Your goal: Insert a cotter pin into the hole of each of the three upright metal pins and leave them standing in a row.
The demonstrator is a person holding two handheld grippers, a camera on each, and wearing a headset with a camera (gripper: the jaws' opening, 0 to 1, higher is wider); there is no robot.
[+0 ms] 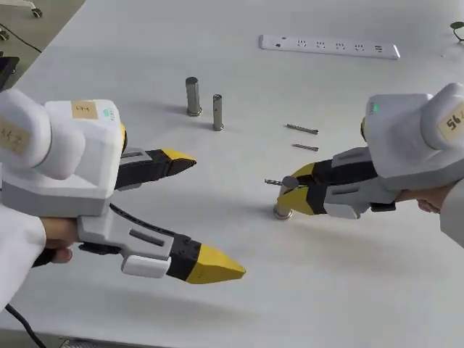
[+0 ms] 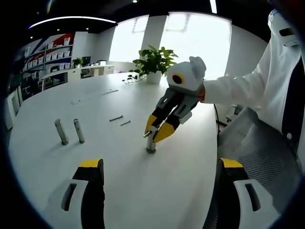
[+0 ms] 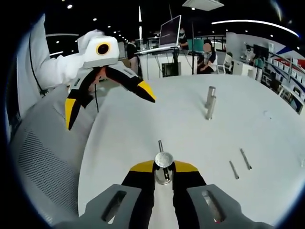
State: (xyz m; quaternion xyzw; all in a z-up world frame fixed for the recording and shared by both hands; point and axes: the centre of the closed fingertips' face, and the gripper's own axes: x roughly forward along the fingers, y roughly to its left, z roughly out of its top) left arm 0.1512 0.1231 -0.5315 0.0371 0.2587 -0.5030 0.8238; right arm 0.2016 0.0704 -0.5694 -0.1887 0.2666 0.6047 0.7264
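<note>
Near the table's middle an upright metal pin stands, and a cotter pin pokes out of its top on the far side. My right gripper has its jaws drawn in close at that pin's top, shut on the cotter pin's near end, which is hidden. Two more upright pins stand side by side further back. My left gripper hovers open and holds nothing, to the left of the work.
Two loose cotter pins lie on the white table behind the right gripper. At the far edge lies a white power strip. A mesh chair stands beside the table. A potted plant is at the table's end.
</note>
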